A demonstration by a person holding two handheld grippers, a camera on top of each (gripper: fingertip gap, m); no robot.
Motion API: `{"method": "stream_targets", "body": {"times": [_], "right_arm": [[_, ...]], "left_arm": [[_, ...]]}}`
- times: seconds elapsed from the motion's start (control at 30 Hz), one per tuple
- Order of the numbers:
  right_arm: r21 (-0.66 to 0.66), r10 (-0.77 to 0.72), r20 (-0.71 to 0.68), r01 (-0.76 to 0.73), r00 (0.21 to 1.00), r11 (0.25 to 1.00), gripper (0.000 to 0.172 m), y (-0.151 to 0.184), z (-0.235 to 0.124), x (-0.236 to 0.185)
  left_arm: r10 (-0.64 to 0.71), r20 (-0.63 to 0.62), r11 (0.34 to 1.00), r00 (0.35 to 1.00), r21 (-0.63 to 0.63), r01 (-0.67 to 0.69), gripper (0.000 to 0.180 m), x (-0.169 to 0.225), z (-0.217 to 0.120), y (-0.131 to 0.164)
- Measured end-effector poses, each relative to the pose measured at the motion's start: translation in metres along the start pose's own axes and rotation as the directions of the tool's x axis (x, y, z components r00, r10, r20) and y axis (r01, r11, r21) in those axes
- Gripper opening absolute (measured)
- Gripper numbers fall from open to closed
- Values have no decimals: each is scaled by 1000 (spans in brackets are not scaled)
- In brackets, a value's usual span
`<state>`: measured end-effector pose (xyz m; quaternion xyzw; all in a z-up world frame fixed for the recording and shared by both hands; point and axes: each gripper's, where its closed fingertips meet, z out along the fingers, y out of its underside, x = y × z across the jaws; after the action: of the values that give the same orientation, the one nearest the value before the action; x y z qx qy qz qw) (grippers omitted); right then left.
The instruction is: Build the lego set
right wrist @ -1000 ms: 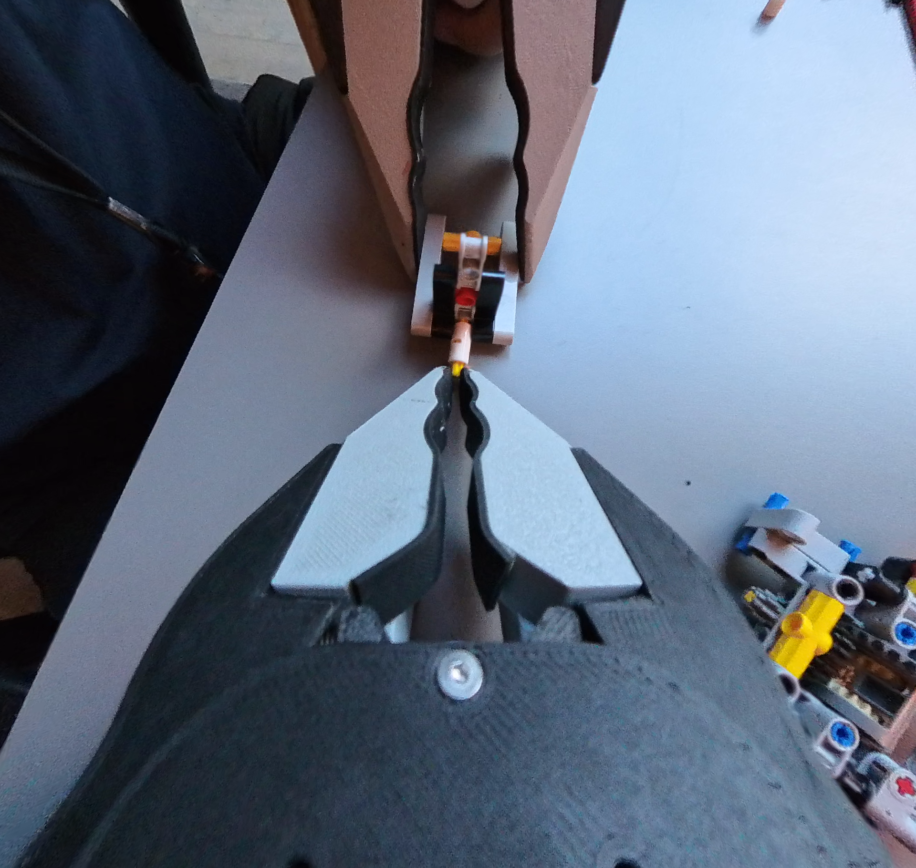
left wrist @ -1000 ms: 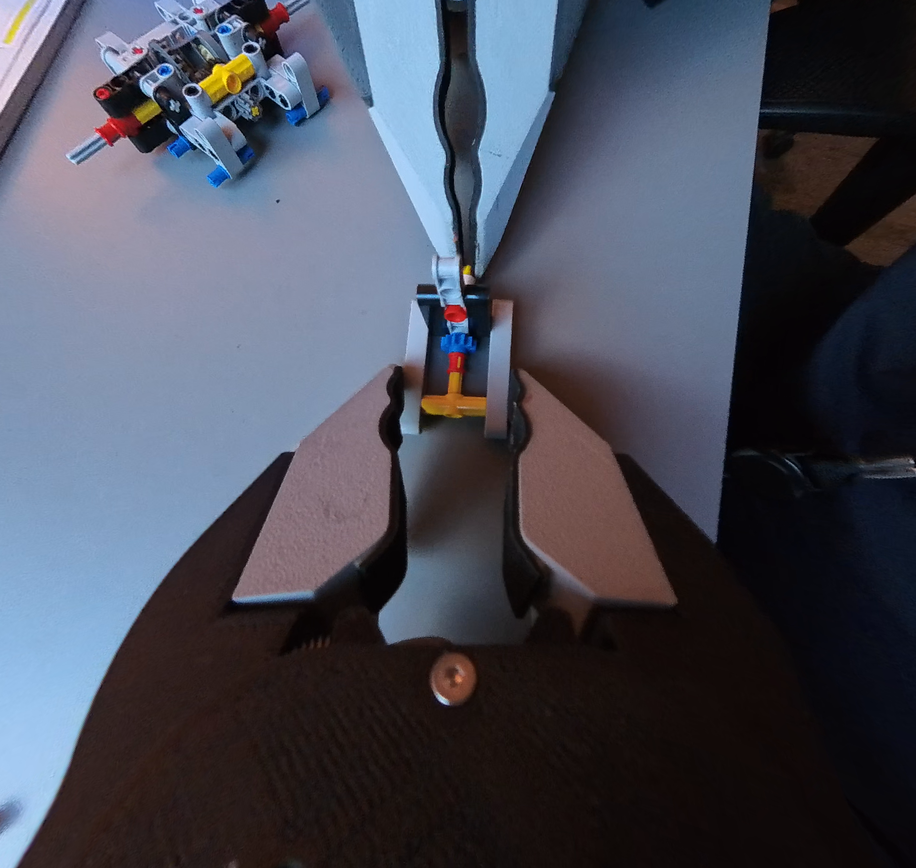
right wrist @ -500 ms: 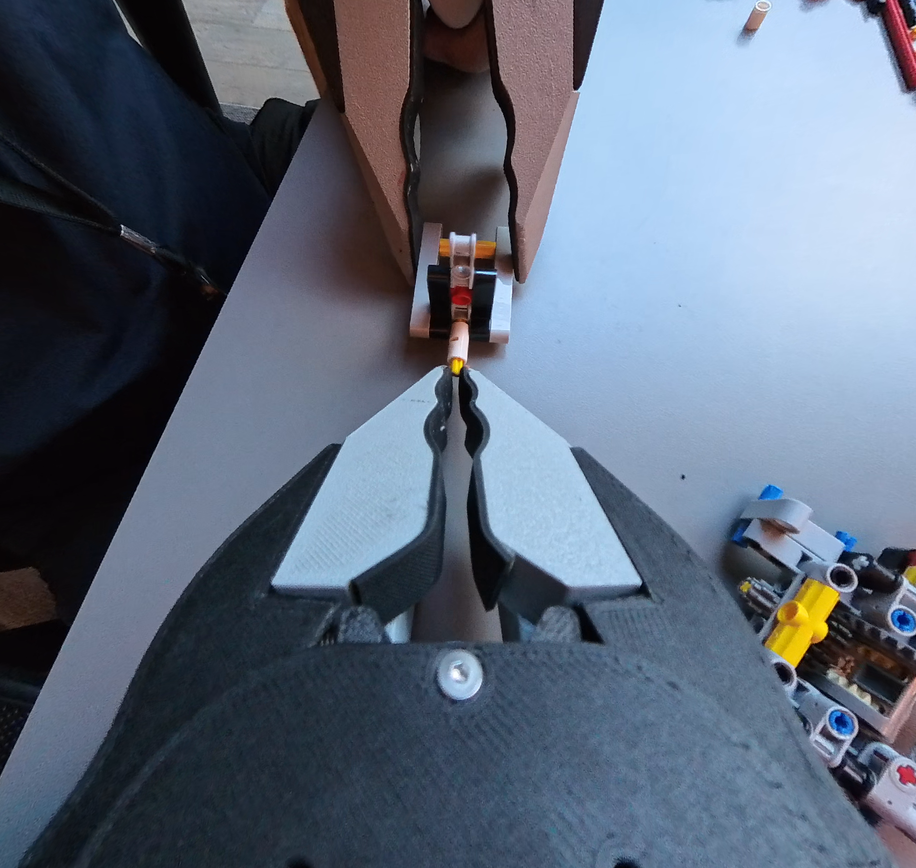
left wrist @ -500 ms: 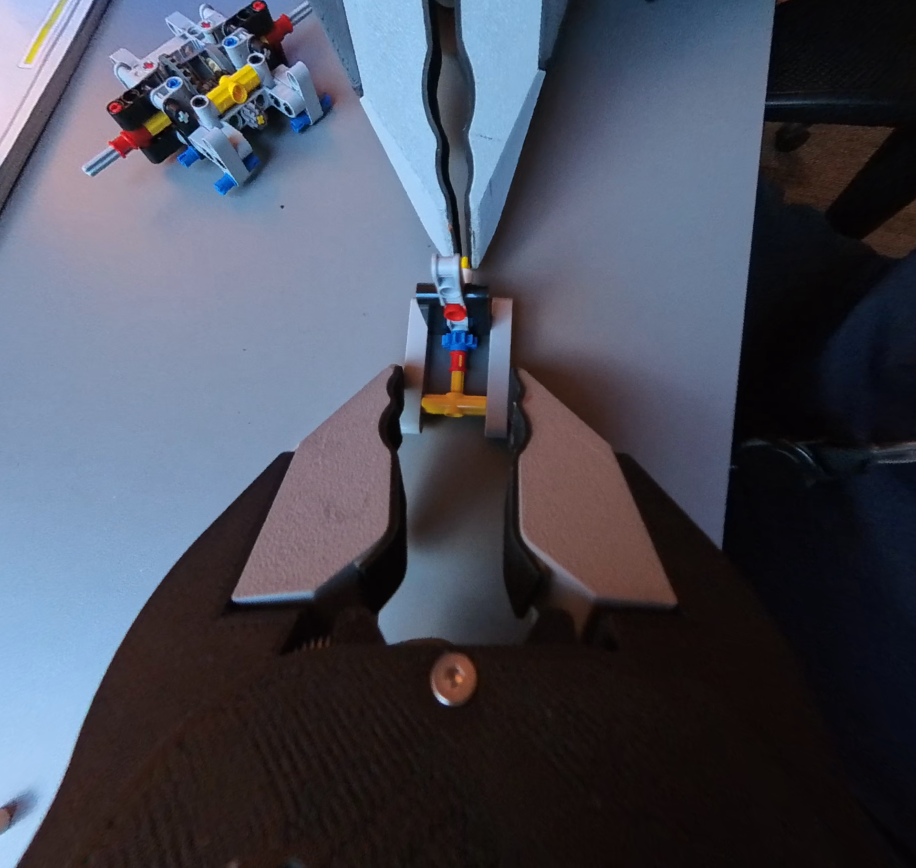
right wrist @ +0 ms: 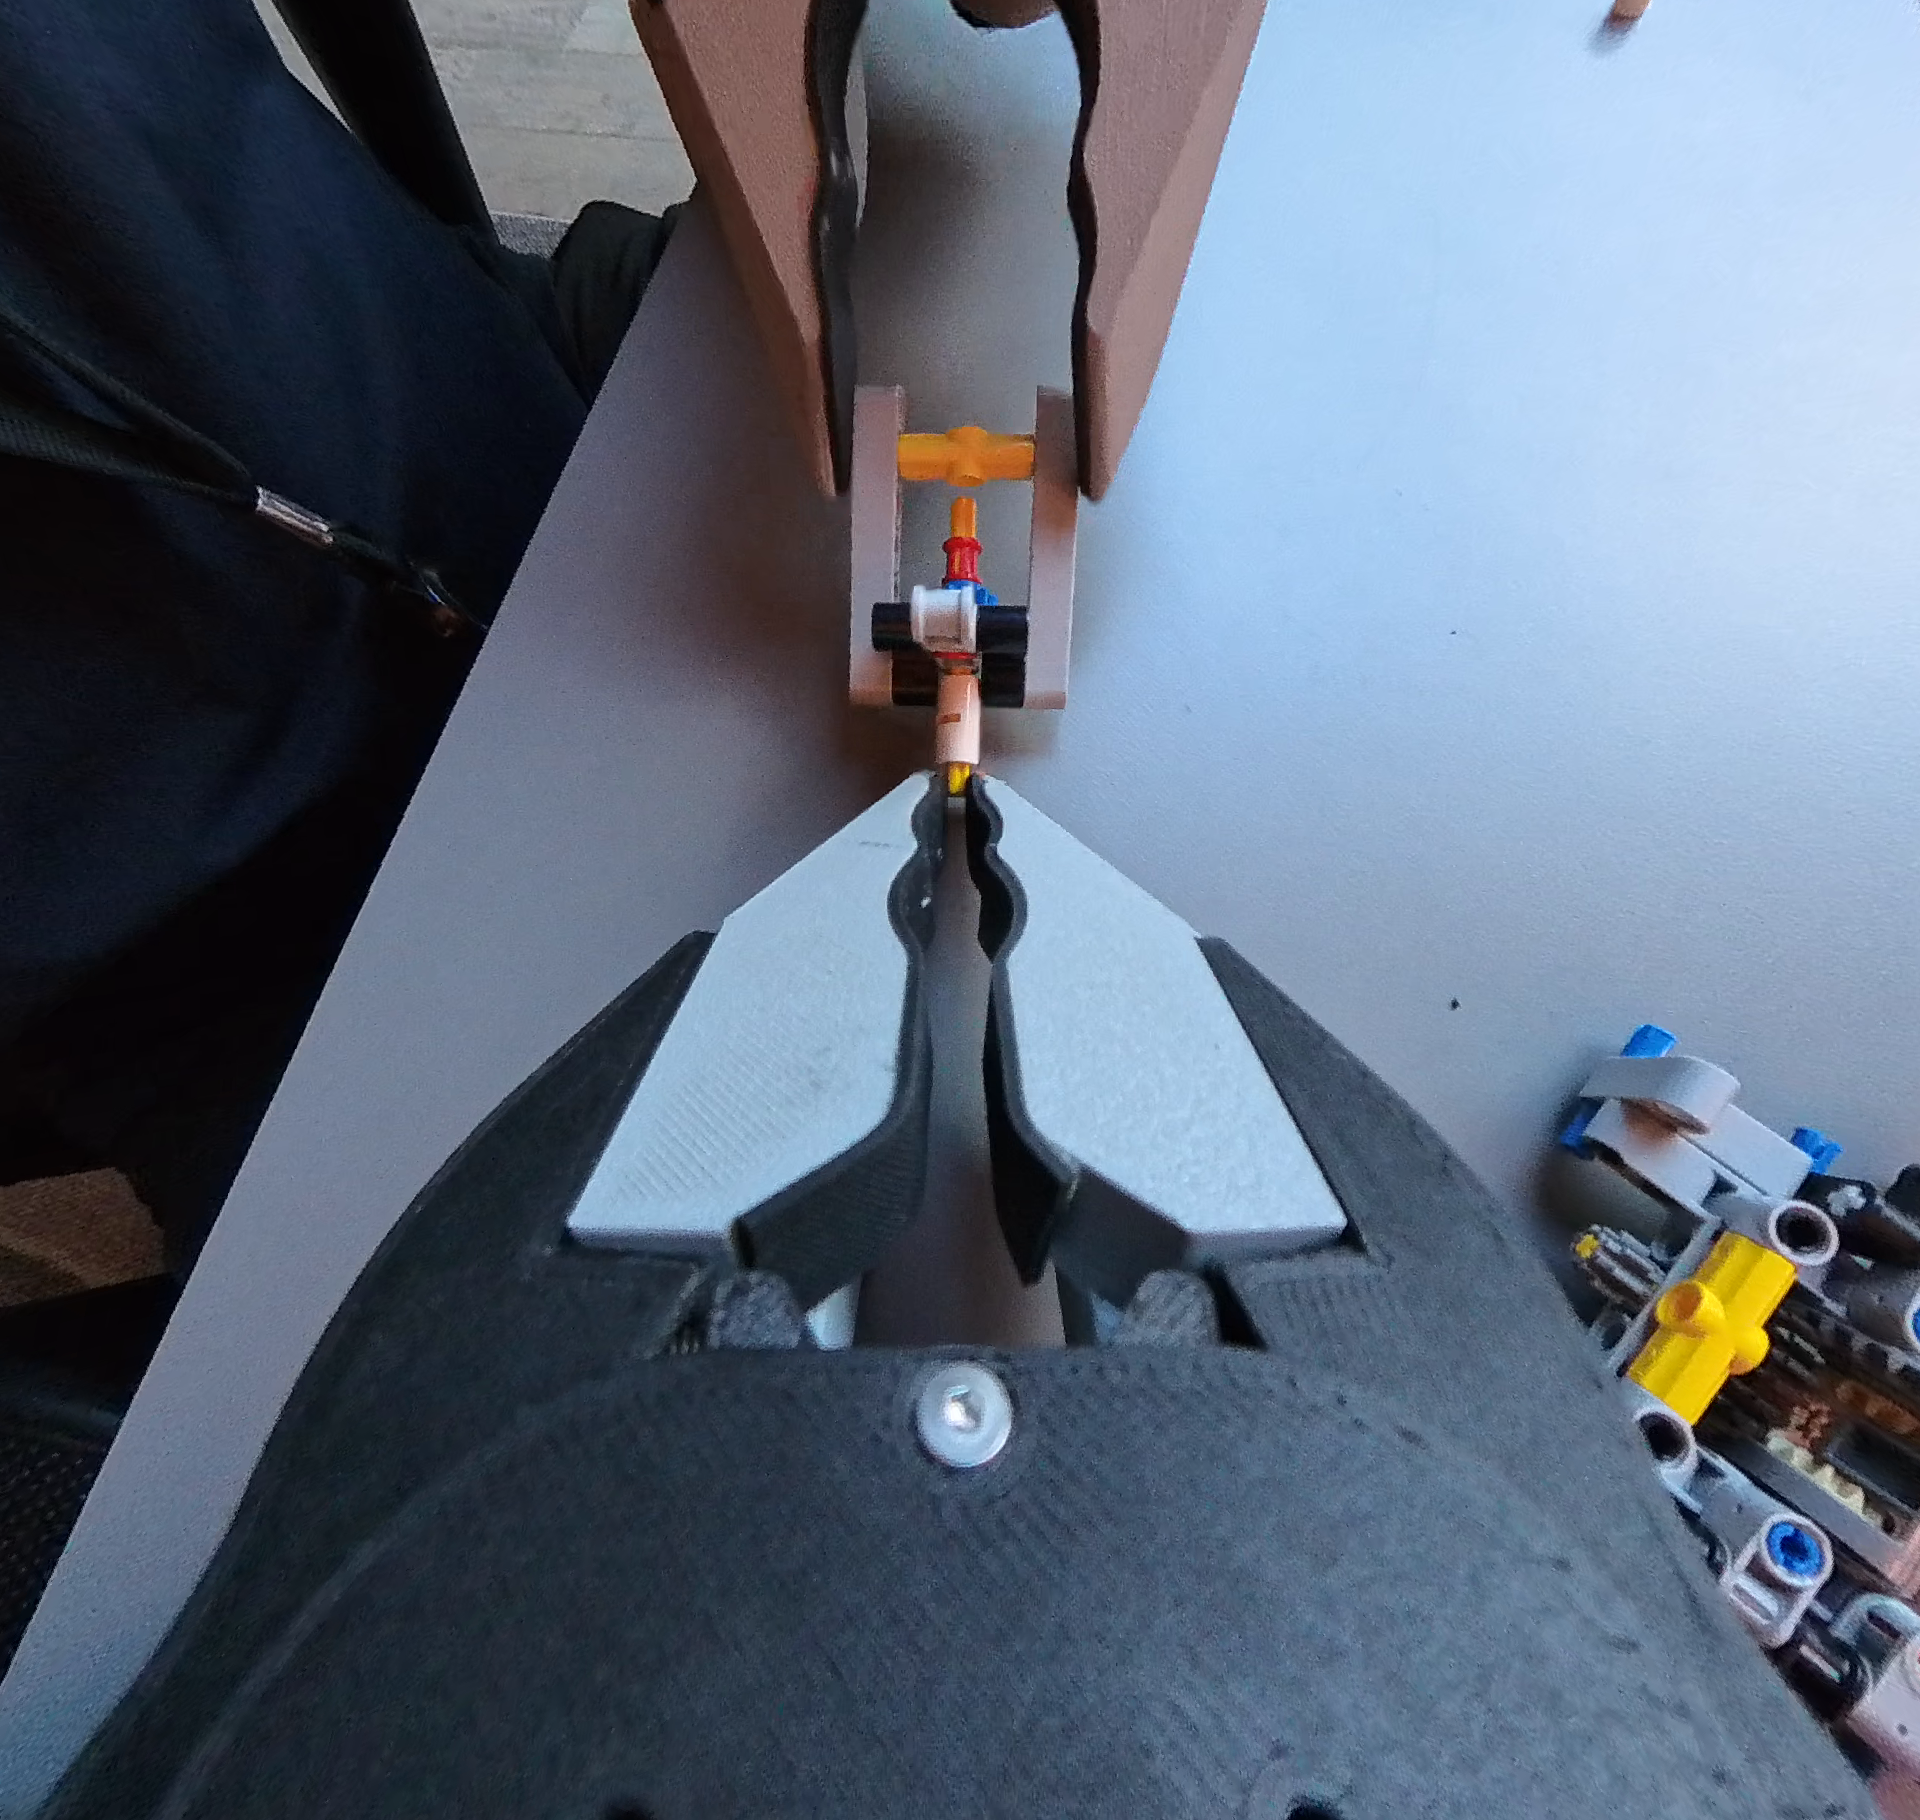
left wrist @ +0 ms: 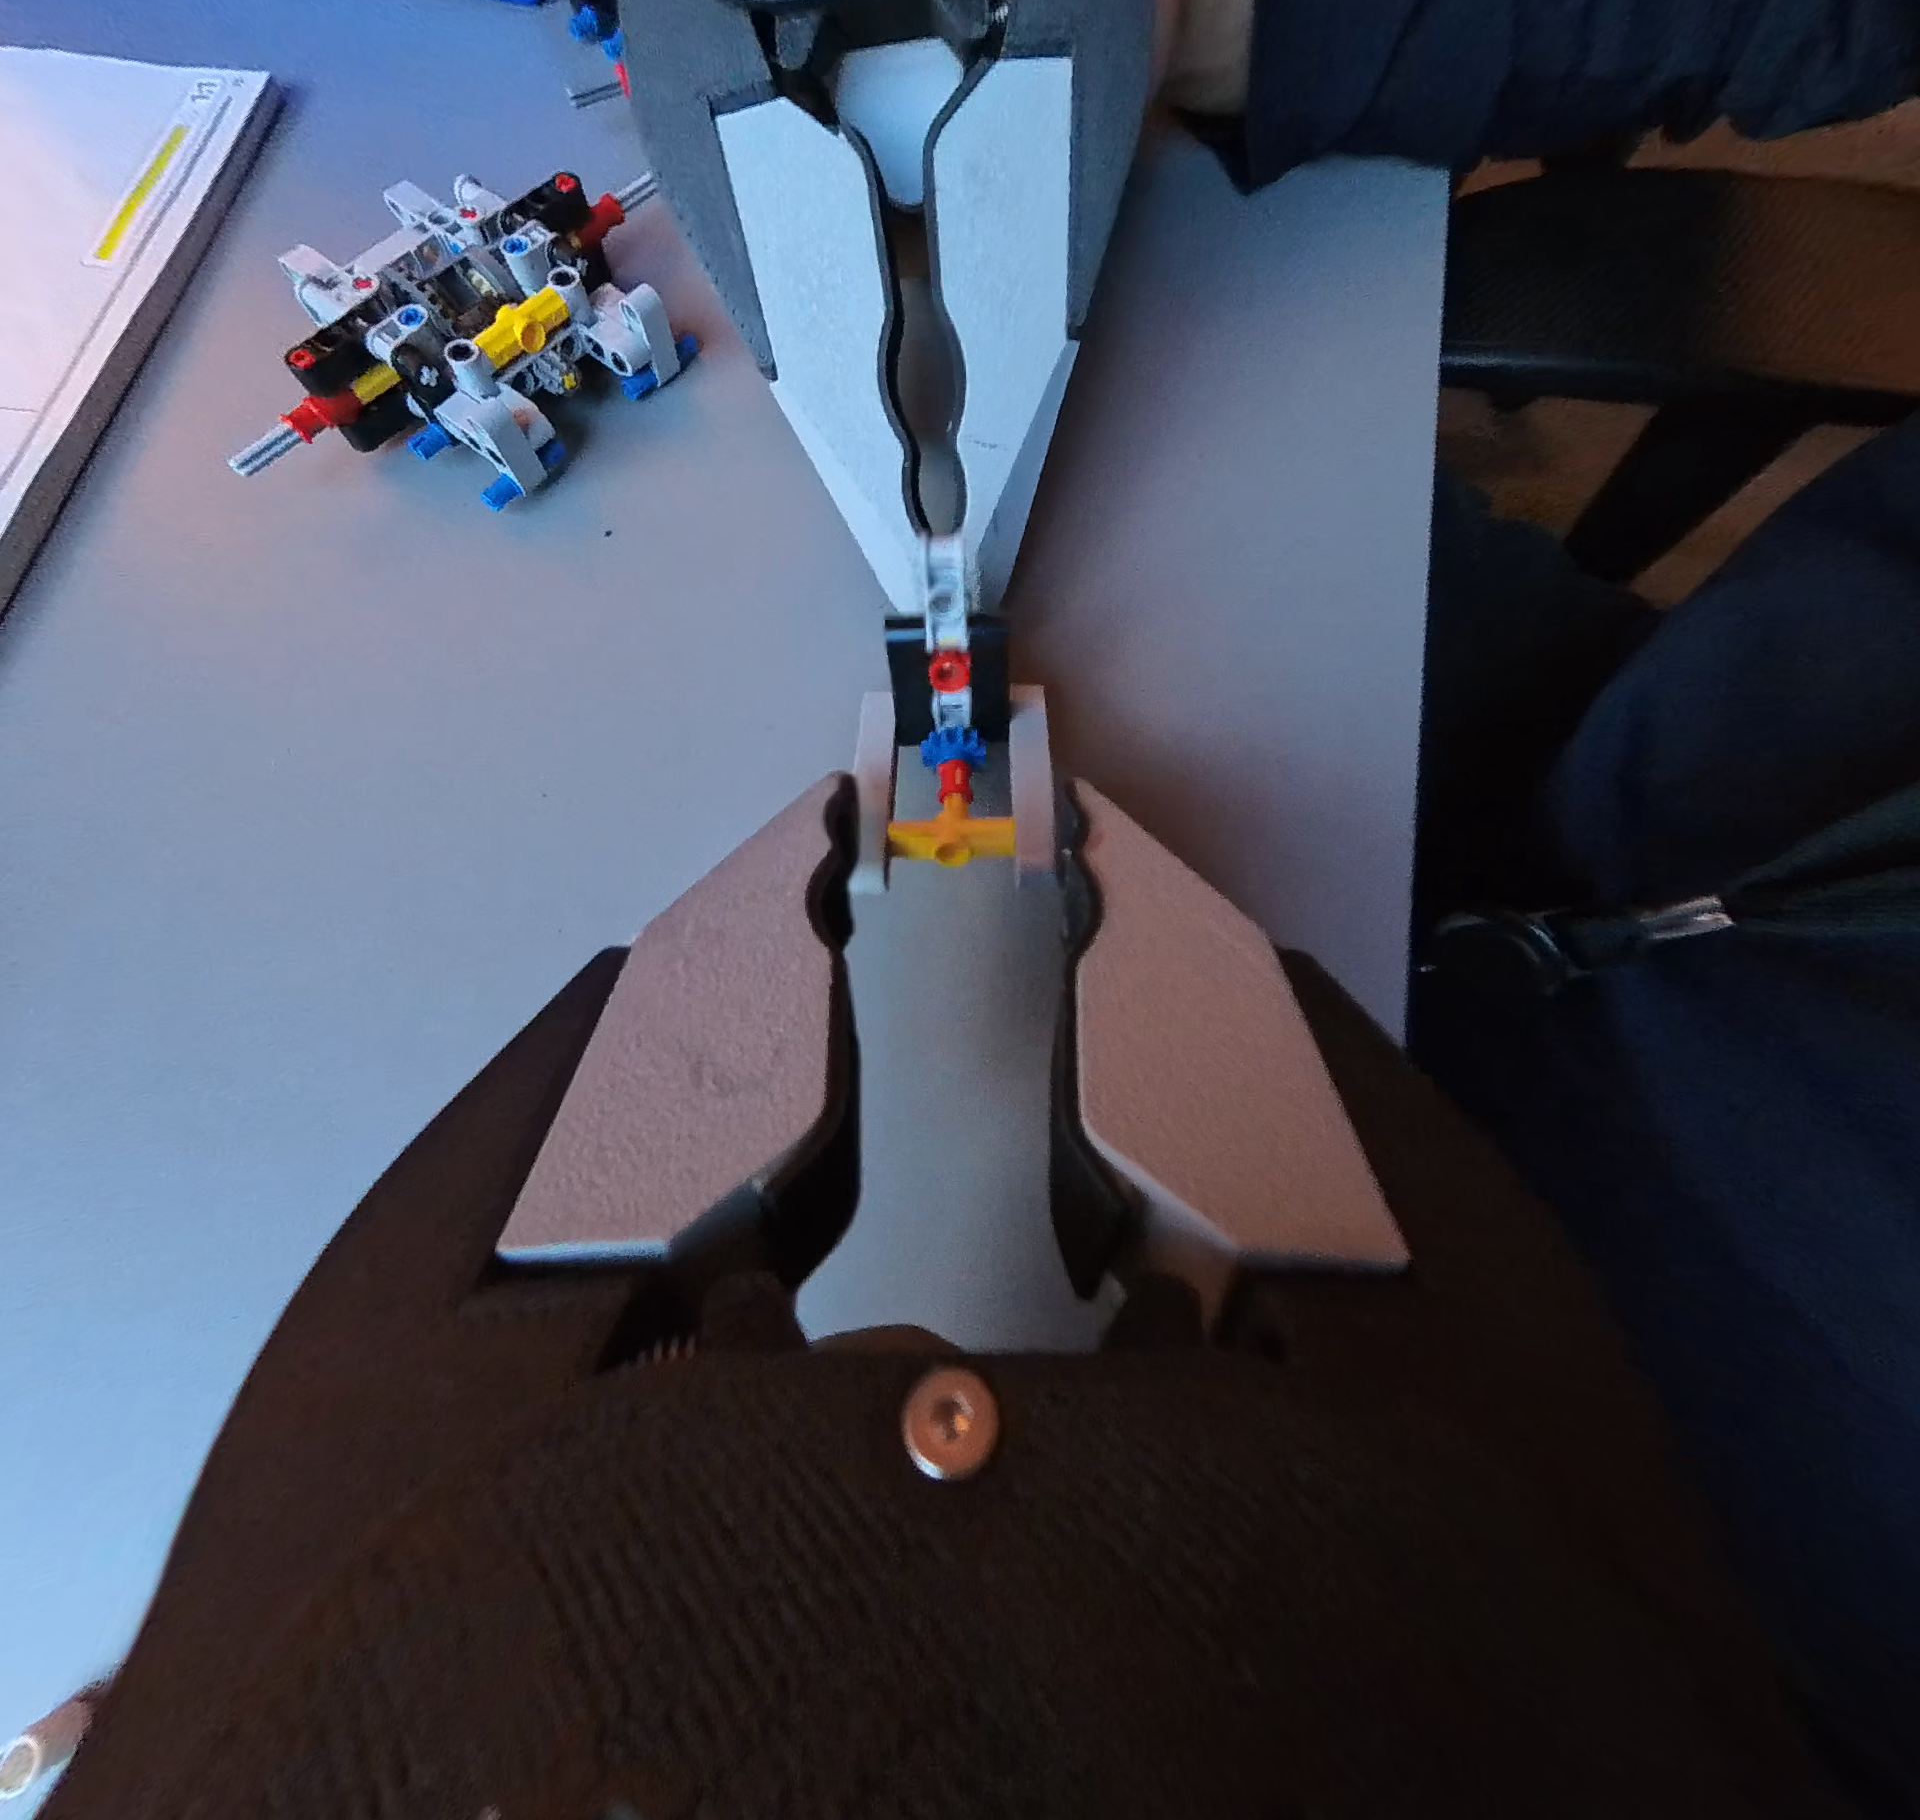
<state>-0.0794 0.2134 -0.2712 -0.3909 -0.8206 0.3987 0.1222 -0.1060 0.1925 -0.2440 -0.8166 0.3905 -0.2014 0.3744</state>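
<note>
Sat on grey table (left wrist: 312, 835) near edge: big multicolour brick assy (left wrist: 478, 326), well apart from small grey-sided frame (left wrist: 954, 794). Gripped by L gripper (left wrist: 956, 835) w/ jaws mid-width, 2 pads on frame's side walls. Pinched by R gripper (right wrist: 954, 791), jaws nearly closed: yellow axle tip (right wrist: 954, 781) sticking out of frame; axle only partly seated, judging by exposed end.
</note>
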Motion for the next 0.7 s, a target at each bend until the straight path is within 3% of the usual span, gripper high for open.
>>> {"method": "stream_targets", "body": {"times": [0.2, 0.3, 0.43, 0.7], "right_arm": [[-14, -7, -14, 7, 1000, 1000, 0, 1, 2, 1], [-12, -2, -15, 2, 1000, 1000, 0, 1, 2, 1], [8, 3, -20, -3, 1000, 1000, 0, -2, 0, 2], [27, 13, -15, -13, 1000, 1000, 0, -2, -4, 2]], "left_arm": [[-28, -15, 1000, 999, 7, 28, 17, -5, -7, -1], [-19, -40, 998, 999, -53, 17, 15, 1, 2, 1], [1, -12, 972, 1000, -236, -4, 3, 0, 17, 24], [-55, 7, 961, 998, -273, 55, 2, -3, 21, 23]]}}
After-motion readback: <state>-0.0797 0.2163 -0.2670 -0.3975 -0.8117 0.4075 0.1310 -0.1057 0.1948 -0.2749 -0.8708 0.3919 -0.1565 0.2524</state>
